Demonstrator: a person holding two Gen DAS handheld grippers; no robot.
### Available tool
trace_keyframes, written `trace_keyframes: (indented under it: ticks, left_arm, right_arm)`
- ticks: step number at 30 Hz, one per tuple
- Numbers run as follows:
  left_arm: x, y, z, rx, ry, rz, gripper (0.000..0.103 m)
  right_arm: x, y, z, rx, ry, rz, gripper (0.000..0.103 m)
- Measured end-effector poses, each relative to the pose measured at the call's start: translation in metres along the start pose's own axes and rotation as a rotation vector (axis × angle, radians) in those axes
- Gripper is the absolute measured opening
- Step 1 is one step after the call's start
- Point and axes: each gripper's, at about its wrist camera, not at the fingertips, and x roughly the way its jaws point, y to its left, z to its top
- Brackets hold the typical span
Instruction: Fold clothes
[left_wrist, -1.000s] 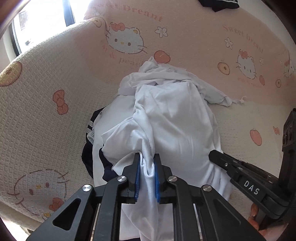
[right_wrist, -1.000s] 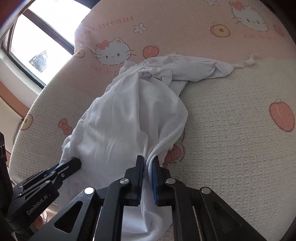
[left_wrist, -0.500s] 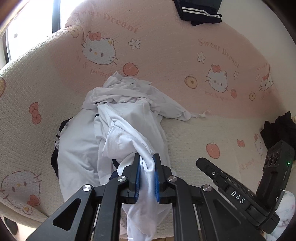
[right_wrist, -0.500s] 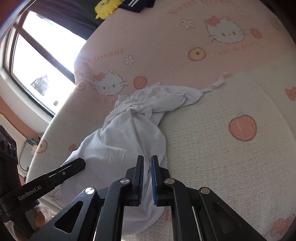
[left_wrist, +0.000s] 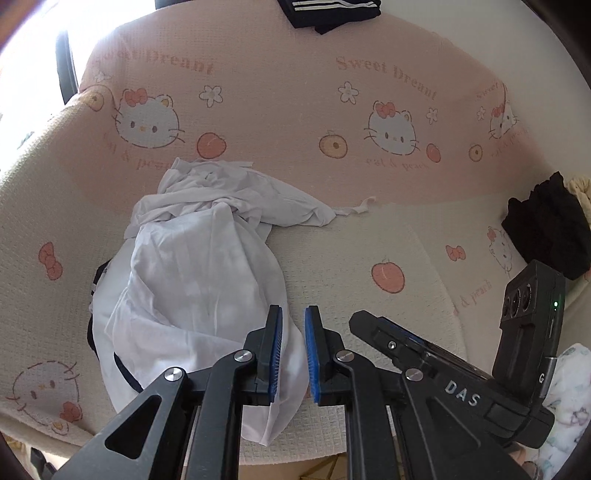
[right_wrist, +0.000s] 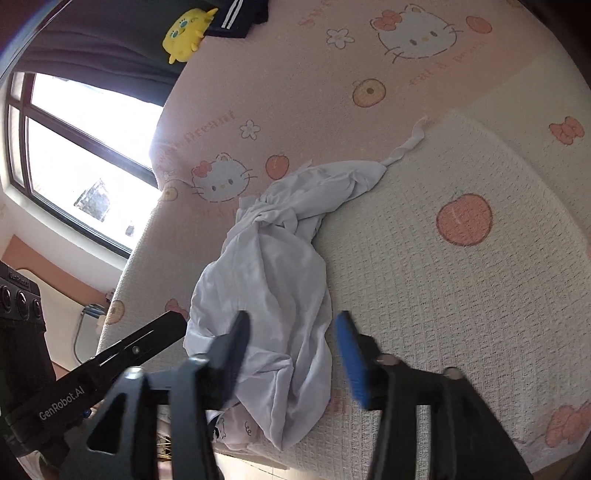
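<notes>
Two fingers (left_wrist: 276, 350) (left gripper (left_wrist: 293, 354)) pinch the white garment (left_wrist: 207, 266).

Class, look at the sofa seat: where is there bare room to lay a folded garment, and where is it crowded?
Free: the cream seat cushion between the white garment and the black clothes, around the peach print. Crowded: the seat's left part, under the bunched white garment, and the far right by the black clothes.
</notes>
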Motion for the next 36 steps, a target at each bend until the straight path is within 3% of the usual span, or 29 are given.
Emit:
trace_keyframes:
  ticks: [5,6,7,9,13,16,22,30,36]
  left_arm:
    - [0.015,0.024,-0.003,-0.147,0.089,-0.046,0.017]
    - [0.017,0.028,-0.004,-0.163,0.094,-0.034,0.029]
    - [0.019,0.033,-0.006,-0.18,0.099,-0.023,0.054]
    - [0.02,0.045,-0.009,-0.217,0.099,-0.022,0.081]
    - [0.023,0.067,-0.014,-0.301,0.111,-0.036,0.081]
    - [0.025,0.076,-0.015,-0.315,0.112,-0.005,0.081]
    - [0.026,0.092,-0.017,-0.334,0.128,0.023,0.081]
    - [0.028,0.125,-0.028,-0.467,0.153,-0.044,0.081]
    - [0.041,0.152,-0.041,-0.566,0.193,-0.071,0.081]
  right_arm:
    - [0.008,-0.002,-0.003,0.022,0.036,0.016,0.071]
    - [0.01,-0.002,-0.004,0.025,0.044,0.016,0.071]
    - [0.012,-0.003,-0.005,0.028,0.051,0.015,0.072]
    - [0.015,-0.005,-0.007,0.032,0.07,0.014,0.072]
    - [0.024,-0.002,-0.012,0.015,0.112,0.007,0.076]
    - [0.031,0.005,-0.017,-0.02,0.131,-0.006,0.076]
    - [0.037,0.032,-0.031,-0.185,0.142,-0.046,0.076]
    - [0.05,0.056,-0.051,-0.389,0.15,-0.135,0.076]
    - [0.07,0.054,-0.061,-0.429,0.181,-0.197,0.076]
